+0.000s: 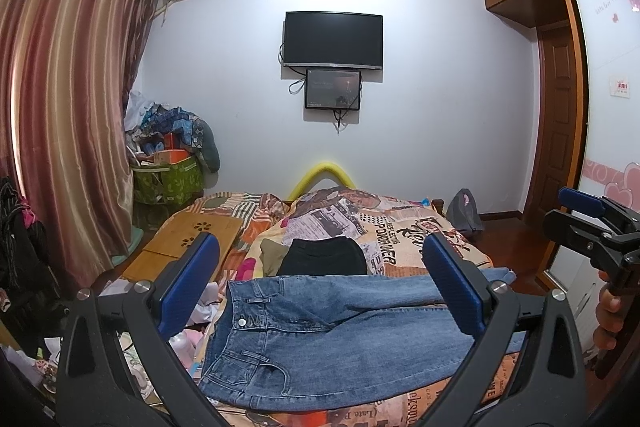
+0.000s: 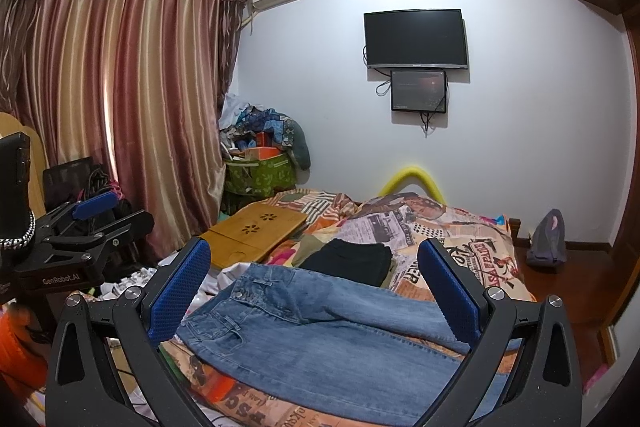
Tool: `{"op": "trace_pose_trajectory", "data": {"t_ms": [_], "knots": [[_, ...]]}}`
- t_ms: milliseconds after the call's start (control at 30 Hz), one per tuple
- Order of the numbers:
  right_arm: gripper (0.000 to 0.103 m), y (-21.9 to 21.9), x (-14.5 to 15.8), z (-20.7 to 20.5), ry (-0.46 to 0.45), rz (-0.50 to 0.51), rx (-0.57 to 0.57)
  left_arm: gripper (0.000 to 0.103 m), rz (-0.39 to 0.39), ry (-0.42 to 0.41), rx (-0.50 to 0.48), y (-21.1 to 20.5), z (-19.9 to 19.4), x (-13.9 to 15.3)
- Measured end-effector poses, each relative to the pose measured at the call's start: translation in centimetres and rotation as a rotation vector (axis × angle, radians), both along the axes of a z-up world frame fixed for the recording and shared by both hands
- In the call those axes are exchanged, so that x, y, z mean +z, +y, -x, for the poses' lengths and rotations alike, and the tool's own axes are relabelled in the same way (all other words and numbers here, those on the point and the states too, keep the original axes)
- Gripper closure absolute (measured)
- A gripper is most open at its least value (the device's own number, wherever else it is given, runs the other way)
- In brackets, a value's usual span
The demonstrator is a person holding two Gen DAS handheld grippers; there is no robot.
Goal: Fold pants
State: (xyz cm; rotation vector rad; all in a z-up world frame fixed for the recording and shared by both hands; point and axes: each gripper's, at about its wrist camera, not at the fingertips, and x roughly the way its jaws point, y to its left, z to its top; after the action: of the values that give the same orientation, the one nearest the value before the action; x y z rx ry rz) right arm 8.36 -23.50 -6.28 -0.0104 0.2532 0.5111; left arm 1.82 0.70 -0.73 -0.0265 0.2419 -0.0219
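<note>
Black garment point(image 1: 322, 255) beyond jeans point(image 1: 320, 339) — wooden tray point(image 1: 192, 237) aside

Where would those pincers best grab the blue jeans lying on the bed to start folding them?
Probably at the waistband of the jeans, approached from above at its top corner. It is a thick, firm edge lying flat and exposed on the left, easier to pinch than the wide, smooth legs. Both the left gripper and right gripper are open.
</note>
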Motion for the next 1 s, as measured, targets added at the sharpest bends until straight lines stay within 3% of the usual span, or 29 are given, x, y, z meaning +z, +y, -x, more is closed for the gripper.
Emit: {"op": "trace_pose_trajectory", "data": {"t_ms": [500, 667, 867, 1000], "knots": [[0.000, -0.4, -0.4, -1.1, 0.028, -0.010, -0.004, 0.000, -0.001, 0.027, -0.014, 0.3, -1.9, -0.6], [0.000, -0.7, -1.7, -2.8, 0.037, 0.029, -0.036, 0.000, -0.003, 0.055, -0.015, 0.8, -4.0, -1.8], [0.000, -1.8, -4.3, -6.1, 0.059, 0.139, -0.115, 0.000, 0.003, 0.135, -0.004, 2.5, -9.3, -4.2], [0.000, -3.7, -6.9, -9.5, 0.151, 0.156, -0.150, 0.000, -0.019, 0.188, 0.049, 4.1, -13.5, -6.5]]}}
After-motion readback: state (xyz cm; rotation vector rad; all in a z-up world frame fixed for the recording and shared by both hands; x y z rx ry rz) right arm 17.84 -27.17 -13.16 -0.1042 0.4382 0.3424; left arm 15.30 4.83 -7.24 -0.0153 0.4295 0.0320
